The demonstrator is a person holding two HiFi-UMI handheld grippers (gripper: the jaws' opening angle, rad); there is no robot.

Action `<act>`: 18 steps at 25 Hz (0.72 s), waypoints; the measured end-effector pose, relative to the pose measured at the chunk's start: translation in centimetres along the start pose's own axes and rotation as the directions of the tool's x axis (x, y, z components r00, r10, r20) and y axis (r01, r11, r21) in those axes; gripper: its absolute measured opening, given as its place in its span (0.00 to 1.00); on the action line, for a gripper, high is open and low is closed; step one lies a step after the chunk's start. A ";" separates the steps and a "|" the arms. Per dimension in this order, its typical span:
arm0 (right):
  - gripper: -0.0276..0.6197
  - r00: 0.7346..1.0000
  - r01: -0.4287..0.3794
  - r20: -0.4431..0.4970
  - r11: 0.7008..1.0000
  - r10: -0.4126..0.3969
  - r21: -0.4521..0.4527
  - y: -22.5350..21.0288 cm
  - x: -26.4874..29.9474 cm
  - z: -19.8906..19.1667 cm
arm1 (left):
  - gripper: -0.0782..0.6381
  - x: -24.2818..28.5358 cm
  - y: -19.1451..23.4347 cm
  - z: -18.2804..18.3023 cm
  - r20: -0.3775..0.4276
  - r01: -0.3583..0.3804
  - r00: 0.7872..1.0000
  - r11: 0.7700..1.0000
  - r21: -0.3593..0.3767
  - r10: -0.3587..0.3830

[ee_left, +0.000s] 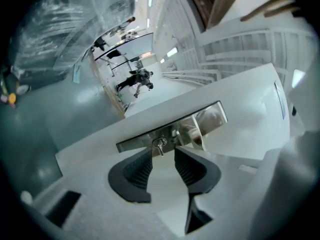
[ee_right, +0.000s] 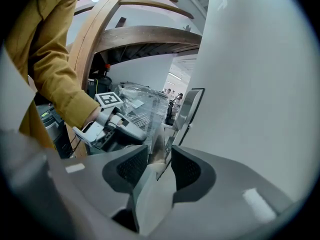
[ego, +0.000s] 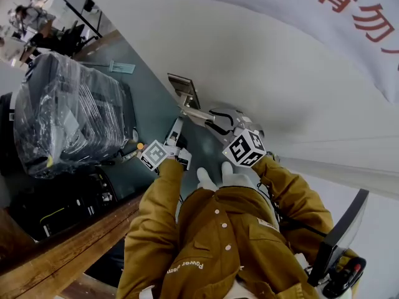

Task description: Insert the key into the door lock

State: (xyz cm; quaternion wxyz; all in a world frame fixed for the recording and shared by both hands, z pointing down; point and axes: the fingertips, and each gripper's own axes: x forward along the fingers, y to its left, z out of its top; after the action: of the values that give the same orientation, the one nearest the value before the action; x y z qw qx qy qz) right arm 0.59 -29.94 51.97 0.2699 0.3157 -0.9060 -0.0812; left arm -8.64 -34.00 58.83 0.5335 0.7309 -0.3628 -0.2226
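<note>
On the edge of the white door (ee_left: pixel 235 91), the small silver key (ee_left: pixel 159 145) is seen seated in the long steel lock plate (ee_left: pixel 202 125), its shaft pointing straight between the widely parted, empty jaws of the left gripper (ee_left: pixel 163 152).

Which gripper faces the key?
The left gripper: the key stands in the lock plate just beyond its open jaws; the right gripper's jaws flank the door handle.

Key (ee_left: pixel 159 145): small, silver, seated in keyhole, head sticking out from plate, slightly tilted. Fine detail too small to read.
Door lock (ee_left: pixel 172 130): long narrow mirror-finish metal faceplate, recessed in white door edge, running diagonally across left gripper view. Keyhole left of plate centre.
</note>
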 end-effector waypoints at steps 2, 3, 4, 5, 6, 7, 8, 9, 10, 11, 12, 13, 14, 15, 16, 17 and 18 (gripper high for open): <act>0.30 0.999 0.022 0.025 1.000 -0.022 0.018 -0.4 -0.6 0.7 | 0.29 -2.5 0.1 0.3 -0.035 -0.088 0.995 0.970 0.227 0.098; 0.30 0.999 0.032 0.043 0.999 -0.033 0.027 -0.6 -1.0 1.3 | 0.27 -3.5 -0.5 0.0 -0.052 -0.088 0.993 0.948 0.305 0.109; 0.30 0.997 0.040 0.065 0.998 -0.043 0.038 -0.8 -1.5 2.0 | 0.22 -4.2 -1.6 -0.3 -0.068 -0.064 0.993 0.929 0.365 0.096; 0.29 0.995 0.046 0.090 0.998 -0.051 0.050 -0.9 -2.1 2.9 | 0.20 -4.9 -2.9 -0.5 -0.080 -0.041 0.993 0.904 0.426 0.083; 0.28 0.992 0.052 0.116 0.997 -0.059 0.062 -1.1 -2.7 3.8 | 0.18 -5.6 -4.5 -0.6 -0.084 -0.027 0.993 0.872 0.488 0.077; 0.28 0.988 0.058 0.140 0.996 -0.068 0.073 -1.3 -3.3 4.8 | 0.17 -6.2 -6.2 -0.4 -0.080 -0.014 0.994 0.842 0.539 0.068; 0.28 0.984 0.068 0.160 0.995 -0.080 0.079 -1.5 -3.9 5.7 | 0.13 -6.7 -8.1 -0.2 -0.073 0.001 0.996 0.818 0.575 0.050; 0.27 0.980 0.082 0.177 0.994 -0.094 0.077 -1.8 -4.6 6.6 | 0.11 -7.1 -10.2 -0.1 -0.065 0.019 0.998 0.798 0.602 0.025; 0.25 0.975 0.097 0.195 0.993 -0.110 0.073 -2.1 -5.3 7.5 | 0.11 -7.5 -12.2 -0.1 -0.057 0.036 0.998 0.775 0.632 0.000; 0.24 0.968 0.111 0.218 0.991 -0.125 0.074 -2.3 -6.0 8.4 | 0.11 -7.8 -14.2 -0.3 -0.048 0.046 0.999 0.744 0.667 -0.019; 0.23 0.961 0.122 0.242 0.990 -0.137 0.077 -2.5 -6.8 9.1 | 0.11 -8.1 -16.0 -0.7 -0.039 0.049 0.999 0.708 0.705 -0.031; 0.20 0.954 0.133 0.261 0.988 -0.148 0.075 -2.5 -7.6 9.7 | 0.11 -8.3 -17.5 -1.2 -0.031 0.049 0.999 0.671 0.740 -0.038; 0.16 0.949 0.146 0.271 0.987 -0.158 0.064 -2.5 -8.4 10.1 | 0.11 -8.4 -18.9 -1.7 -0.024 0.047 0.999 0.637 0.770 -0.044; 0.06 0.946 0.161 0.276 0.985 -0.171 0.057 -2.4 -9.1 10.4 | 0.11 -8.6 -19.9 -2.2 -0.021 0.045 0.999 0.607 0.793 -0.047; 0.05 0.938 0.175 0.291 0.982 -0.190 0.077 -2.3 -9.9 10.7 | 0.11 -8.7 -20.8 -2.8 -0.021 0.046 0.999 0.583 0.811 -0.050; 0.05 0.917 0.187 0.331 0.972 -0.224 0.142 -2.2 -10.6 11.3 | 0.11 -8.9 -21.5 -3.3 -0.026 0.050 0.998 0.562 0.826 -0.051; 0.05 0.884 0.192 0.382 0.953 -0.271 0.233 -2.3 -11.1 12.0 | 0.11 -9.1 -22.1 -3.8 -0.031 0.055 0.998 0.546 0.836 -0.052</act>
State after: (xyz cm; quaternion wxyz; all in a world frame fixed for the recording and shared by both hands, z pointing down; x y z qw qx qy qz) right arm 2.57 -25.16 36.25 0.0315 0.4221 -0.9014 -0.0914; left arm -5.26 -21.00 38.70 0.1151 0.9077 -0.4018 -0.0384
